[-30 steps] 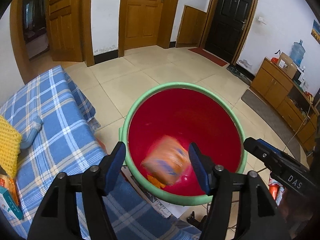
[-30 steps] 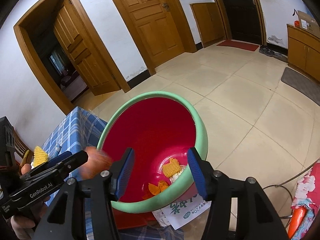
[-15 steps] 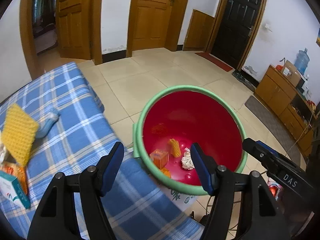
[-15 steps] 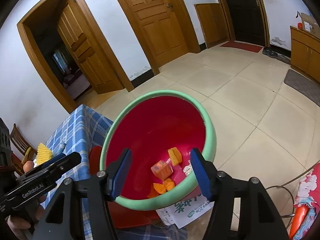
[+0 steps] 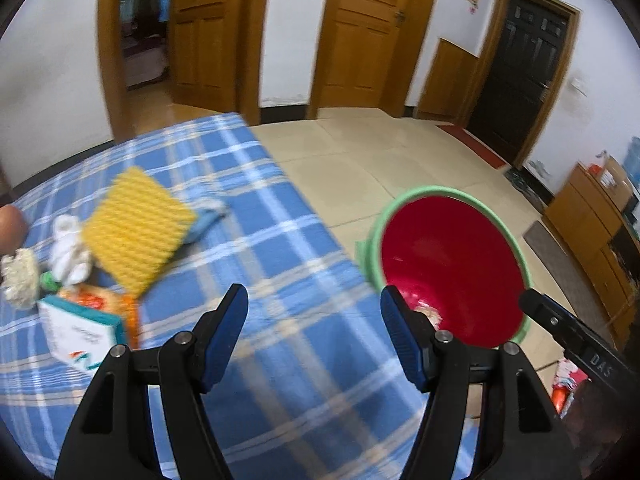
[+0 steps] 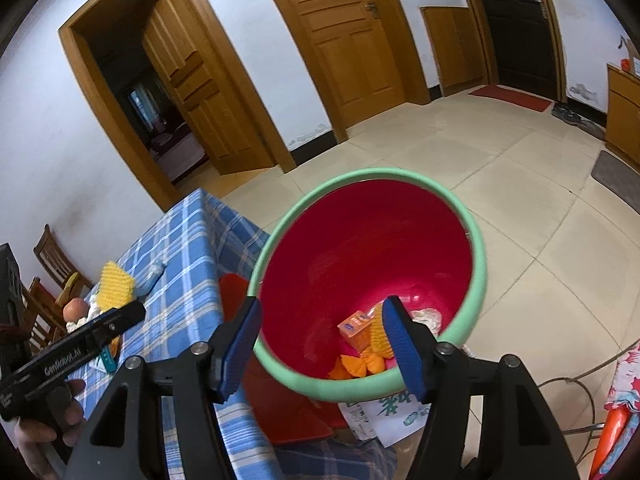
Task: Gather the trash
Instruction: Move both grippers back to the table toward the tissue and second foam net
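Done: orange box (image 6: 354,330) and scraps in red bin (image 6: 478,276) | Left: yellow pad (image 5: 136,226), carton (image 5: 78,330) on bench (image 5: 280,240) | left gripper (image 5: 314,338), right gripper (image 6: 320,346): both apart, empty

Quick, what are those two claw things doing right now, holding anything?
Left gripper: open, holding nothing.
Right gripper: open, holding nothing.

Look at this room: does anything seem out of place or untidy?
Yes. Loose litter clutters the blue checked tablecloth: a yellow ridged pad, white crumpled scraps and a small carton. It belongs in the red bucket alongside.
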The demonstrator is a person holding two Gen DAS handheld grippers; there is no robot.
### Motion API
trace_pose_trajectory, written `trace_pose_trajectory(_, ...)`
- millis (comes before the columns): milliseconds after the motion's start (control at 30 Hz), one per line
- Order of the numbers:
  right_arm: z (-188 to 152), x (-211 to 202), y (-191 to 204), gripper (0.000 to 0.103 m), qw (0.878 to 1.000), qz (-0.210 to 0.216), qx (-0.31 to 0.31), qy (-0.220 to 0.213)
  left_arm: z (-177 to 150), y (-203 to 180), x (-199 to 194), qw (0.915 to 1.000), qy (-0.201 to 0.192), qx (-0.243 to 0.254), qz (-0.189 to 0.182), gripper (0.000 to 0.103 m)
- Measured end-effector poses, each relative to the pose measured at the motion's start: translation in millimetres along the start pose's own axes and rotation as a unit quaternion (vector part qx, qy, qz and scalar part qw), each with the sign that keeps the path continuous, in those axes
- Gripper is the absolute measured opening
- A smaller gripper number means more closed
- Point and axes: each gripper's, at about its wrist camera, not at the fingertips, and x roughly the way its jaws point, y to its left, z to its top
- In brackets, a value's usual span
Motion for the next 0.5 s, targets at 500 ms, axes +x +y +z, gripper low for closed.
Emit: trace_pose_trajectory(500, -3.3, 22.3, 71.6, 0.066, 0.996, 0.049, -0.060, 0.031, -3.0, 95.6, -42.8, 0.9948, -0.026, -0.060, 0.079, 0.069)
